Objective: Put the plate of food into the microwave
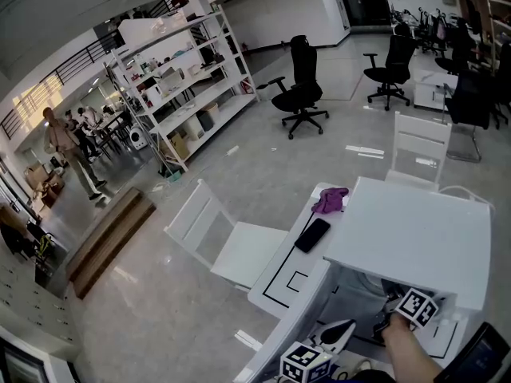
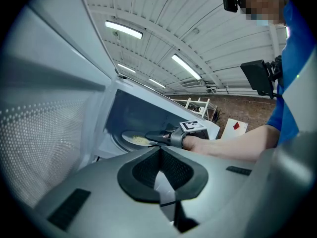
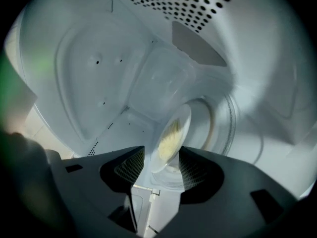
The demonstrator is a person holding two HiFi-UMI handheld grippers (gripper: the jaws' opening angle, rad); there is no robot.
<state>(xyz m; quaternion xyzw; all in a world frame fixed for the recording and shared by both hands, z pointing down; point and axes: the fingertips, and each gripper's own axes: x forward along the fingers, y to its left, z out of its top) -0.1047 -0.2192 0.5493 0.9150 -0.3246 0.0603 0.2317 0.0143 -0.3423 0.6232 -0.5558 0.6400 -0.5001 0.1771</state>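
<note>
Plate of food (image 3: 171, 138): inside the microwave (image 1: 407, 238) cavity, a pale plate with a yellow heap on it. In the left gripper view the plate (image 2: 134, 139) lies level, low in the cavity. Round turntable (image 3: 223, 128) is directly behind it in the right gripper view; contact between the two cannot be resolved.

Right gripper (image 3: 161, 167): reached into the cavity, claw released. The plate rim stands between the jaws. The left pad (image 3: 130, 166) is clearly off the rim and the other pad is close beside it, so there is no clamp. Seen from the left gripper view, this gripper (image 2: 166, 137) points at the plate, with the person's bare forearm (image 2: 233, 145) behind it.

Microwave door (image 2: 44, 128): swung open, its perforated panel at the left of the left gripper view.

Left gripper (image 2: 160, 170): outside the cavity near the door, claw clenched with the tips together and nothing between them. In the head view it (image 1: 307, 364) sits low, left of the right gripper (image 1: 415, 308).

Microwave stands on a white table (image 1: 283, 282). Black phone (image 1: 312, 234) and purple cloth (image 1: 330, 200) lie on the table left of it, and a white chair (image 1: 223, 242) stands beside the table
</note>
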